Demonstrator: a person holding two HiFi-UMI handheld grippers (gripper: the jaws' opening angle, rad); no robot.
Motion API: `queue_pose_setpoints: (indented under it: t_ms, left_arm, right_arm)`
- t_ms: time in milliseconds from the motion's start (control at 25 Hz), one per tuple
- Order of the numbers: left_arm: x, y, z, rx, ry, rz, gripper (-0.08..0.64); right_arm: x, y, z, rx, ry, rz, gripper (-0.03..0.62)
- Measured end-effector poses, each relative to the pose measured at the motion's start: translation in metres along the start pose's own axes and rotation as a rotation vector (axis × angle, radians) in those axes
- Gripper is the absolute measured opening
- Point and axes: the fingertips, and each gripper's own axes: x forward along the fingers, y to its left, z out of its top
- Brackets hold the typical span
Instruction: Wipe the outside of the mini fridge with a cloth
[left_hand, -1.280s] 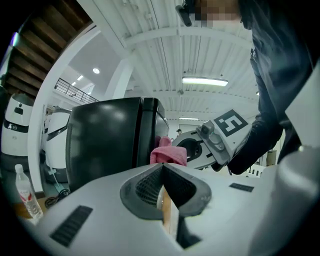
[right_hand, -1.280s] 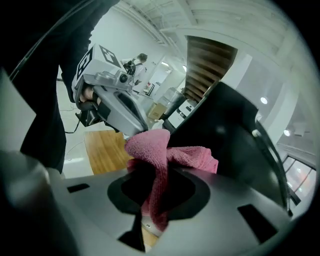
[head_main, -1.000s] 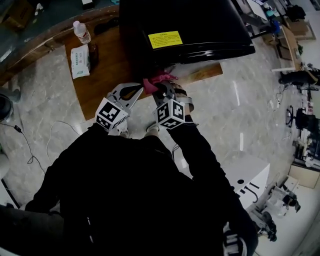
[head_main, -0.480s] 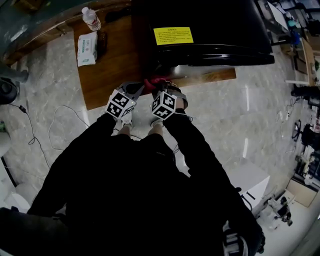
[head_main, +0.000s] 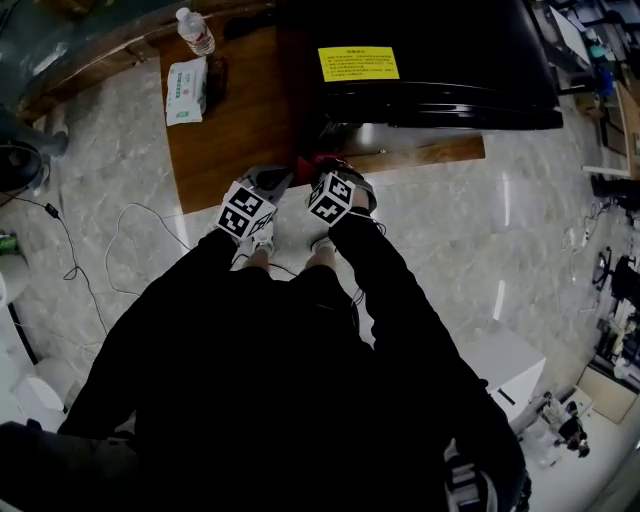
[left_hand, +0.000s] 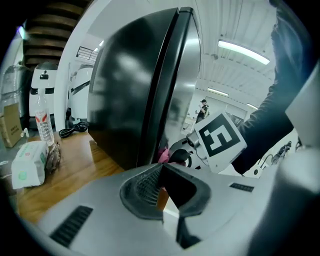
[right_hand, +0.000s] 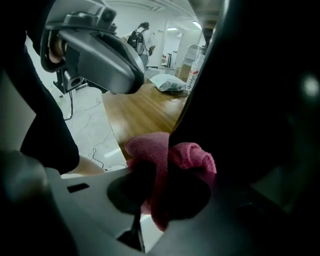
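The black mini fridge (head_main: 420, 50) with a yellow label stands on a low wooden platform (head_main: 235, 130). My right gripper (head_main: 325, 170) is shut on a pink cloth (right_hand: 160, 150), which is pressed against the fridge's dark lower front edge (right_hand: 250, 90). In the head view only a scrap of the cloth (head_main: 316, 160) shows. My left gripper (head_main: 280, 182) hovers just left of it, near the fridge's corner (left_hand: 135, 90), shut with nothing between its pads (left_hand: 145, 185). The left gripper view shows the pink cloth (left_hand: 164, 155) and the right gripper's marker cube (left_hand: 220, 140).
A water bottle (head_main: 195, 30) and a white tissue pack (head_main: 187, 90) sit at the platform's far left. Cables (head_main: 120, 250) trail over the marble floor on the left. A white box (head_main: 505, 365) stands at the right. More equipment lines the right edge.
The right gripper with the cloth has tucked in closer under the fridge's front edge, so less cloth shows. The left gripper has kept beside it.
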Motion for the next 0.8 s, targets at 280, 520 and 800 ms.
queue_pose_setpoints:
  t_ms: [280, 520, 800]
  left_arm:
    - [-0.052, -0.038, 0.063, 0.087, -0.126, -0.07, 0.002]
    - [-0.061, -0.107, 0.142, 0.168, -0.27, -0.236, 0.002]
    - [-0.038, -0.191, 0.25, 0.272, -0.432, -0.325, 0.002]
  right_arm:
    - [-0.108, 0.003, 0.014, 0.069, -0.123, -0.109, 0.087]
    - [-0.225, -0.033, 0.012, 0.217, -0.242, -0.364, 0.087]
    - [-0.351, -0.121, -0.018, 0.324, -0.422, -0.592, 0.087]
